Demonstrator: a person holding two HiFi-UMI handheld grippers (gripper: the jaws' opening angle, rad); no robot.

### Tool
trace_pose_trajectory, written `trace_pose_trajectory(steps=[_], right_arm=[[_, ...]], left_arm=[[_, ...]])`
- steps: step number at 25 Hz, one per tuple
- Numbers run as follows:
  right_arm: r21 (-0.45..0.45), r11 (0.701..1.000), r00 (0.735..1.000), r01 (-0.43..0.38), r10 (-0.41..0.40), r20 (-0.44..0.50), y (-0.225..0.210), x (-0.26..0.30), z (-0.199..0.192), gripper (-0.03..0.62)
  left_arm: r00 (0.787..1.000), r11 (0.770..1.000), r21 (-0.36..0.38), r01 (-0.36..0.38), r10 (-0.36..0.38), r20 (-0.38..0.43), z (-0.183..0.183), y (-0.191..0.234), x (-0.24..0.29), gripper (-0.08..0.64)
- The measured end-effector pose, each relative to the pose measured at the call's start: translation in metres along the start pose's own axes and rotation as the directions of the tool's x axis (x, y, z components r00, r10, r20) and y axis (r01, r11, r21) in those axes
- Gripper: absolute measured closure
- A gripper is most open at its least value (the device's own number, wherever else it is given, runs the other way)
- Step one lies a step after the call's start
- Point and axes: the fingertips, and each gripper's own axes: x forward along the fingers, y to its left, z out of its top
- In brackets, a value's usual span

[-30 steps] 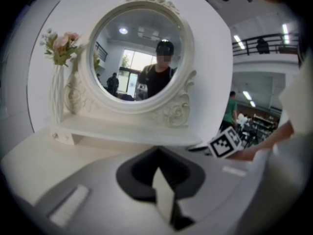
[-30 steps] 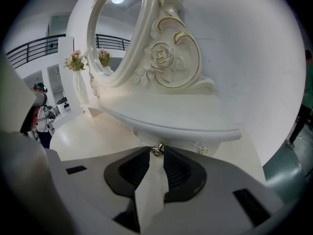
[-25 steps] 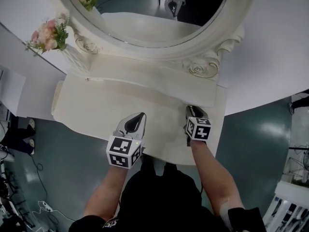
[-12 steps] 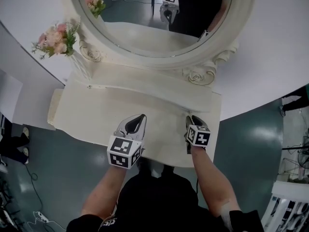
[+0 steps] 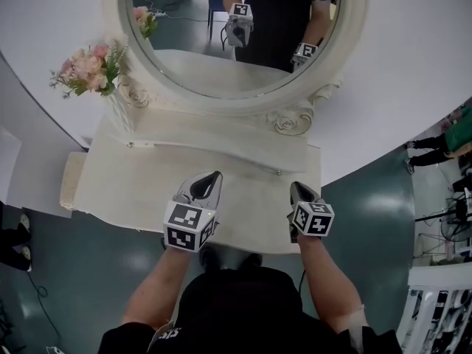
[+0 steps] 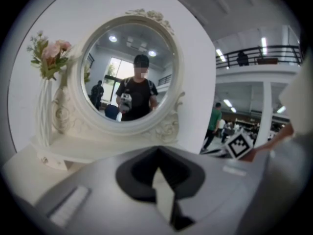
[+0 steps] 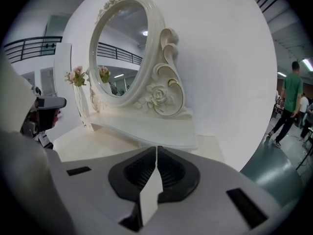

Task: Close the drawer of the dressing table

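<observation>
Teal floor point(image 5: 383, 198) and a curved white wall point(image 5: 413, 65) surround the cream dressing table point(image 5: 147, 190), whose top spreads below and ahead of both grippers. We hold the left gripper point(image 5: 206, 184) over the front middle of the top with its jaws together and nothing in them. The right gripper point(image 5: 299, 194) hangs near the front right corner; its jaws have just been closing and now meet, with nothing between them. We cannot make out the drawer from above; it would lie under the front edge, just beneath the grippers. Beyond the left gripper stands the oval mirror point(image 5: 214, 57), which reflects the person and both grippers. To its left is a slim vase point(image 5: 122, 116) of pink flowers point(image 5: 88, 68). A carved rose point(image 5: 287, 120) sits ahead of the right gripper, above a small knob point(image 5: 278, 172). Far off to the right stands a person in green point(image 7: 292, 99).
</observation>
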Motion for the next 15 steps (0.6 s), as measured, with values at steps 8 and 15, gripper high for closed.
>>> trace_pose_trajectory(steps=[8,15], right_arm=[[0.037,0.997,0.989,-0.074,0.069,0.134,-0.007,-0.046,0.029,0.595],[0.039,0.983,0.956,-0.178,0.164,0.242,-0.039,-0.084,0.057,0.597]], left_arm=[[1.000,1.000,0.025,0.008,-0.007,-0.009,0.010,-0.018,0.013,0.554],[1.000,1.000,0.015,-0.012,0.012,0.010,0.025,-0.072,0.043,0.554]])
